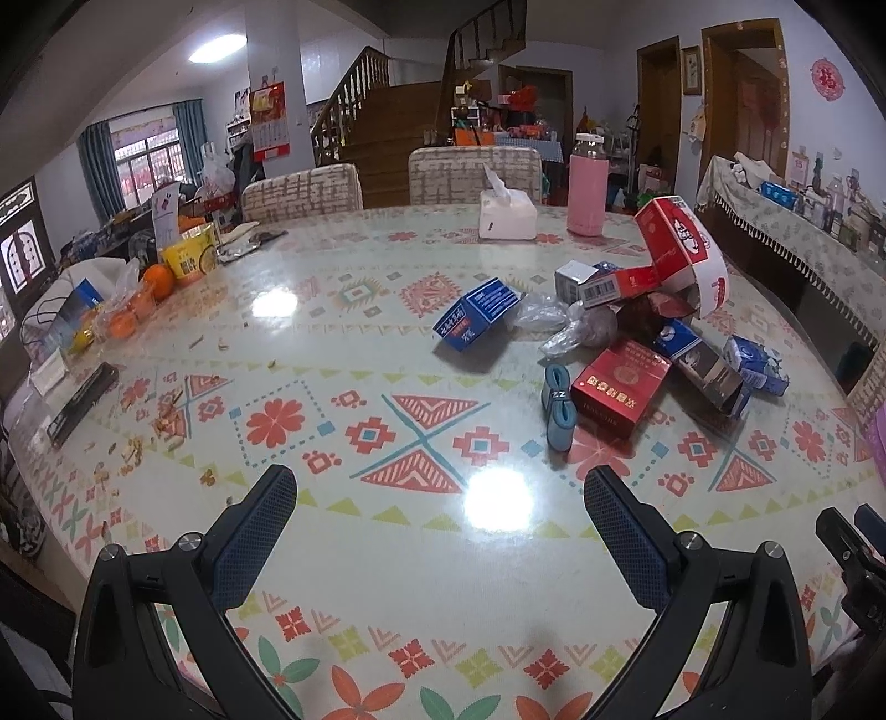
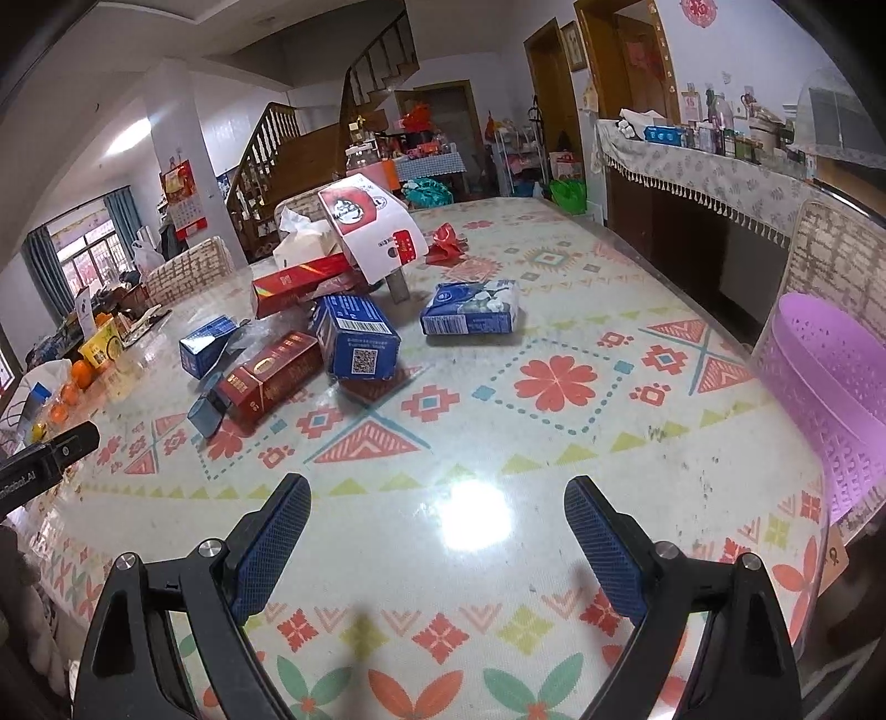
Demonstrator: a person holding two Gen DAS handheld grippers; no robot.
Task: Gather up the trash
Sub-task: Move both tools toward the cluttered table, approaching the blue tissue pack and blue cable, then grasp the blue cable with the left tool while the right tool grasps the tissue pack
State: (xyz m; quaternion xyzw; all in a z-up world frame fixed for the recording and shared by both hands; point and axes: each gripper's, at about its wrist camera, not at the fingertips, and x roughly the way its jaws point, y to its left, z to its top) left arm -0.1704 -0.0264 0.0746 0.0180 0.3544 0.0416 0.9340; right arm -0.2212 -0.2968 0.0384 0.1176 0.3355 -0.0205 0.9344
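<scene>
The glossy patterned table (image 1: 421, 343) fills the room's middle; oranges (image 1: 158, 279) sit at its left edge, chairs (image 1: 473, 174) and a staircase (image 1: 382, 111) behind; the trash pile (image 1: 637, 332) of cartons and wrappers lies right of centre; a purple basket (image 2: 830, 382) stands far right, cut off; left gripper (image 1: 440, 498) and right gripper (image 2: 437, 507) hover, jaws apart, empty.

Bright, even room light on both wrist views; a ceiling lamp (image 1: 216, 47) glows upper left and throws hard white glare patches on the glossy table (image 1: 387, 531), just ahead of the fingertips. Shadows there are soft and faint. Strong fisheye bending, black vignette at corners, far background slightly soft
</scene>
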